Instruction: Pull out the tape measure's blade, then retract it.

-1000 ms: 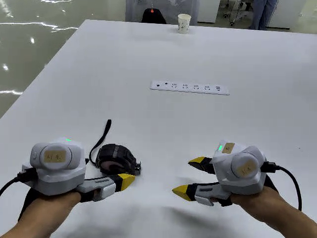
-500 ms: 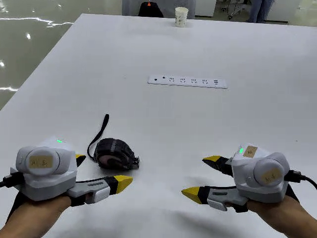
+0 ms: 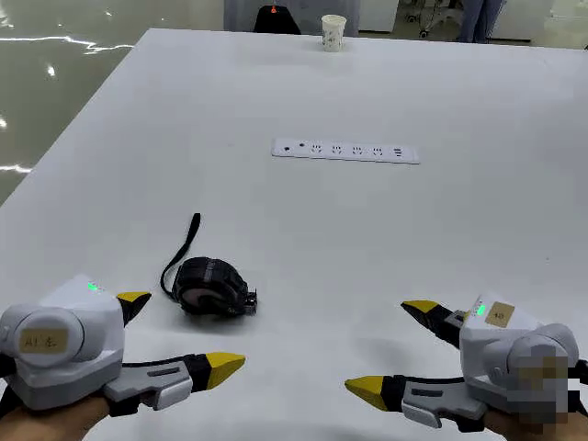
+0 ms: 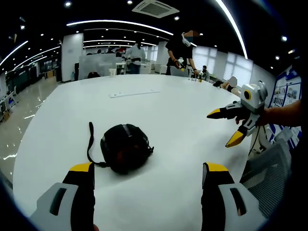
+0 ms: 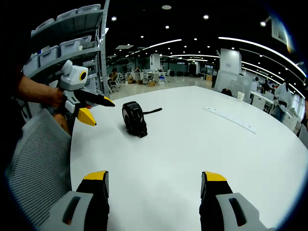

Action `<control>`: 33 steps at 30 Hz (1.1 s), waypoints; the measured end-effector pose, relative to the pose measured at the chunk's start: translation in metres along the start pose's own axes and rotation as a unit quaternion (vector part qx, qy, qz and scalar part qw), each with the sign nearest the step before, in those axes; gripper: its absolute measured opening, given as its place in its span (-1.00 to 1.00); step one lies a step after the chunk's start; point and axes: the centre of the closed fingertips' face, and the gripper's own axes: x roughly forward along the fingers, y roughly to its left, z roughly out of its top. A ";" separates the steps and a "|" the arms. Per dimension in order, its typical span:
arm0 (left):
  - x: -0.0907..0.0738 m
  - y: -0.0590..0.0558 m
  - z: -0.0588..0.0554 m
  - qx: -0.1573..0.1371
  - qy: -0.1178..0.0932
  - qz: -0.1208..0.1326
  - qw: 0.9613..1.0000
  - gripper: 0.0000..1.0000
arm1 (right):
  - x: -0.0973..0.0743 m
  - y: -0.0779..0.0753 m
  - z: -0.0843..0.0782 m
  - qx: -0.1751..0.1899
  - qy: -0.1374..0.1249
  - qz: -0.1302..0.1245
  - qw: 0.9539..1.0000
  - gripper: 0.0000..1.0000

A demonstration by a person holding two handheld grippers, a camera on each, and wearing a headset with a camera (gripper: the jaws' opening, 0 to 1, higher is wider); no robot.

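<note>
A black tape measure [image 3: 212,288] with a black wrist strap [image 3: 182,249] lies on the white table [image 3: 367,220], blade fully in. In the left gripper view the tape measure [image 4: 125,147] sits just beyond my jaws. My left gripper [image 3: 179,333] is open at the near left, a short way in front of the tape, touching nothing. My right gripper [image 3: 393,349] is open at the near right, well clear of the tape. The right gripper view has the tape measure [image 5: 134,118] to the upper left, with the left gripper [image 5: 91,108] beside it.
A white power strip [image 3: 345,151] lies across the table's middle. A paper cup [image 3: 333,32] stands at the far edge. A mesh chair back [image 5: 36,159] stands by the table's near side. People are in the room beyond the table.
Both grippers have drawn back toward the near edge, away from the tape measure. The left gripper's jaws have come off the tape. The tape itself lies where it was.
</note>
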 end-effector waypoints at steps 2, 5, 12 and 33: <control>-0.002 -0.001 -0.003 0.009 0.001 -0.002 1.000 0.82 | -0.003 0.001 -0.002 0.001 0.000 -0.002 1.000 0.58; -0.005 -0.002 -0.004 0.016 -0.002 -0.005 1.000 0.95 | -0.006 0.001 -0.006 0.004 0.001 -0.005 1.000 0.62; -0.012 -0.001 -0.008 0.028 -0.002 -0.005 1.000 0.98 | -0.012 0.003 -0.007 0.016 -0.012 -0.017 1.000 0.75; -0.023 -0.017 -0.012 0.037 -0.016 -0.003 0.999 0.98 | -0.020 0.022 0.002 0.043 -0.039 -0.030 0.998 0.98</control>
